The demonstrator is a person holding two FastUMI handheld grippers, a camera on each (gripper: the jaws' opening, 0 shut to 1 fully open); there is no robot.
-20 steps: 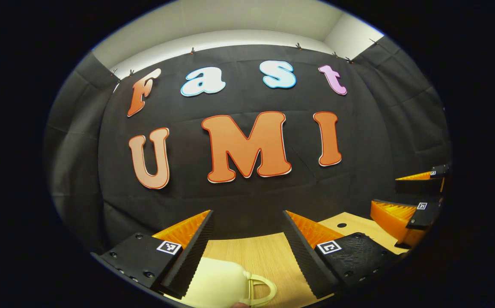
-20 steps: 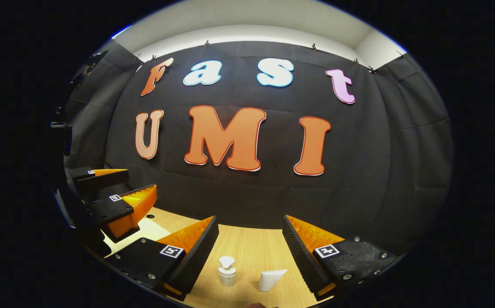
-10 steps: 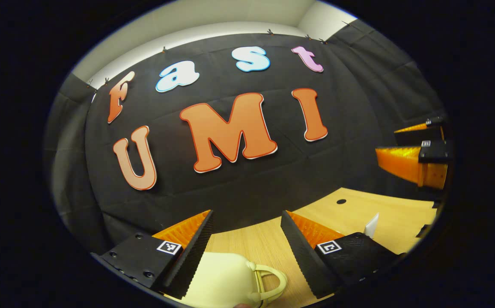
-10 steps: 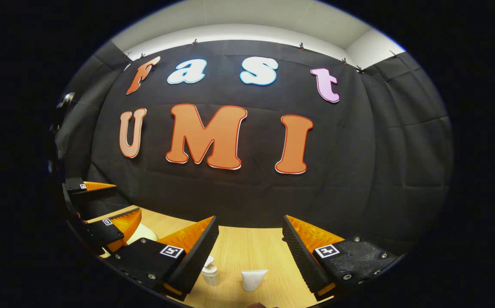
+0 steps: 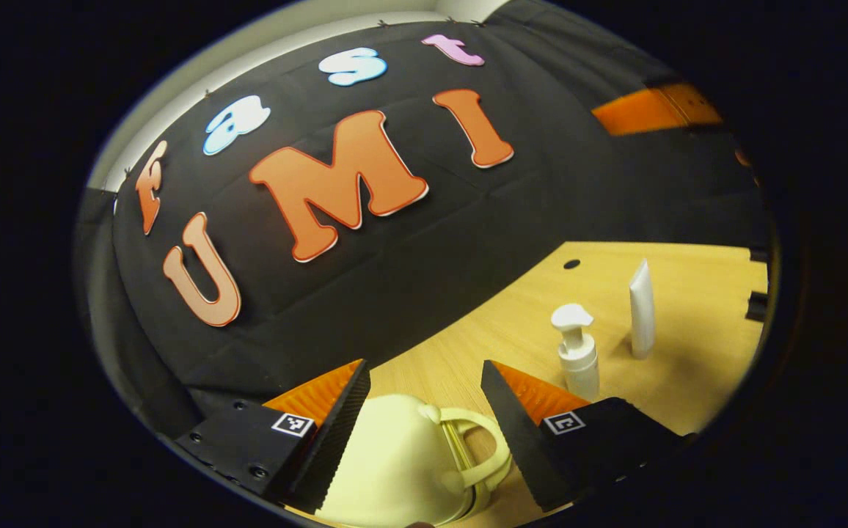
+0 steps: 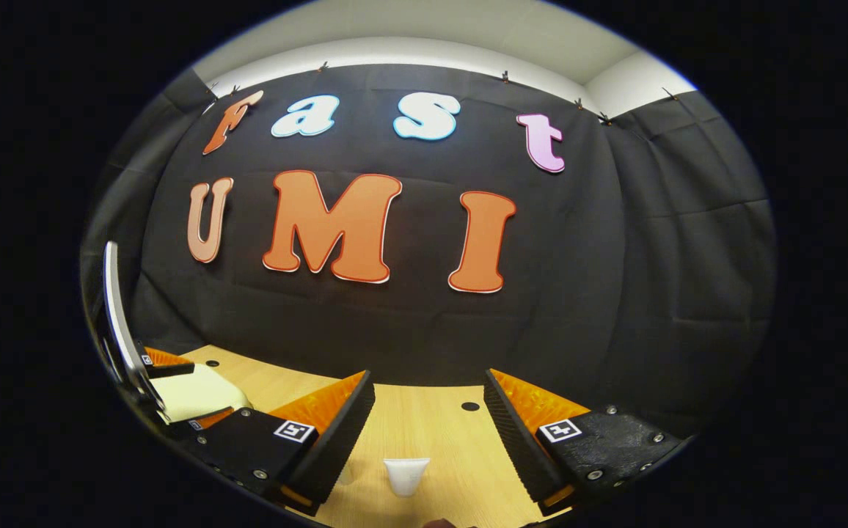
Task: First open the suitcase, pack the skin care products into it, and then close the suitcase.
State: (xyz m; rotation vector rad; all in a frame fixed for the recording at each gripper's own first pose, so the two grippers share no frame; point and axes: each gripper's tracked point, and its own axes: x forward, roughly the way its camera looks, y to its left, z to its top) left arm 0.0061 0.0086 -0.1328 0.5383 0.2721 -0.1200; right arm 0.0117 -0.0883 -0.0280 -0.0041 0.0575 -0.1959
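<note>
Cream suitcase low between left gripper jaws, which stand apart, nothing clamped; handle toward right jaw. Pump bottle and tube upright on table, beyond right jaw. Risk: sideways sweep topples both.

Right gripper jaws apart, empty; tube between them, near. Suitcase off beyond left jaw. Risk: low approach knocks tube flat.
</note>
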